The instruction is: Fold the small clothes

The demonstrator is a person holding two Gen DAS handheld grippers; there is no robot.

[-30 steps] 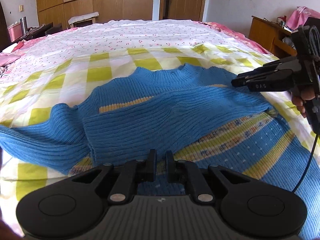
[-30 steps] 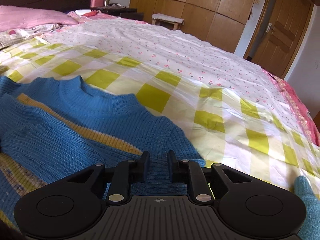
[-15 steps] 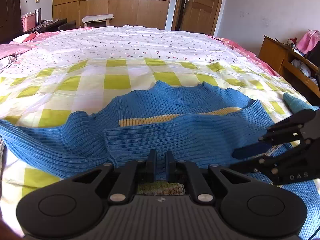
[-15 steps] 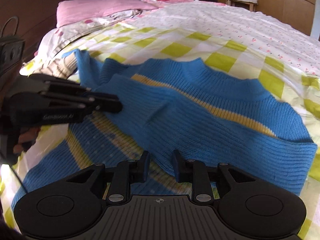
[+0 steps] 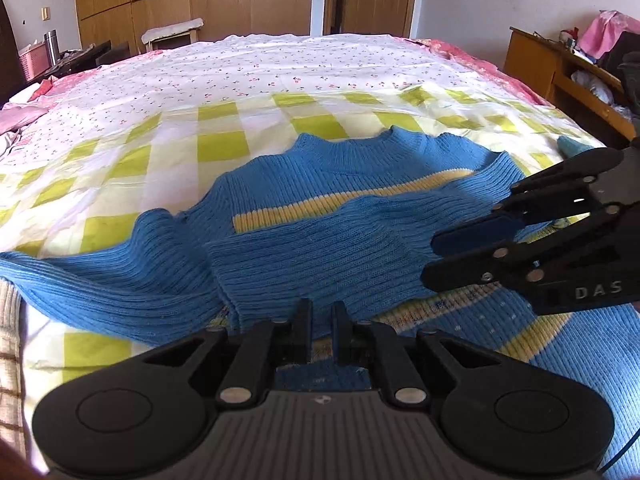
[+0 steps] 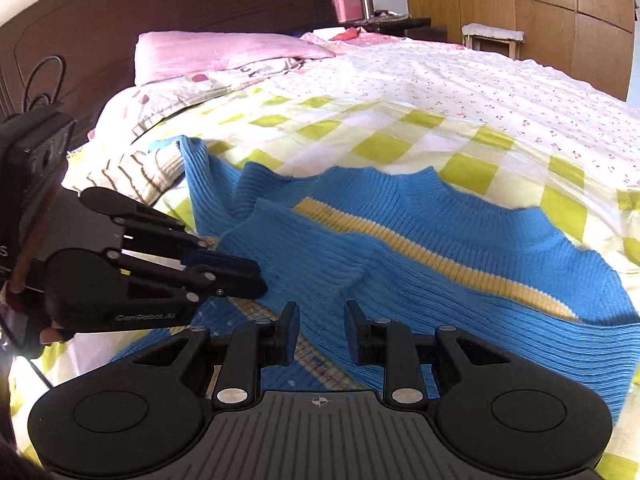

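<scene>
A small blue ribbed sweater (image 5: 320, 248) with yellow stripes lies on the bed, its right sleeve folded across the chest; it also shows in the right wrist view (image 6: 460, 256). My left gripper (image 5: 322, 320) is shut on the folded sleeve's cuff edge; in the right wrist view it (image 6: 256, 276) pinches the blue knit. My right gripper (image 6: 318, 336) is open just above the folded sleeve; in the left wrist view it (image 5: 436, 258) hovers over the sweater's right side.
The bed has a yellow-checked sheet (image 5: 224, 144) and a floral cover (image 5: 280, 76). A pink pillow (image 6: 224, 52) and dark headboard (image 6: 160, 0) lie at one end. A striped beige cloth (image 6: 136, 172) lies beside the sweater. A wooden desk (image 5: 560, 72) stands at the right.
The right gripper let go of the sleeve and opened, after carrying it across the chest. The left gripper stays shut at the cuff and has barely moved.
</scene>
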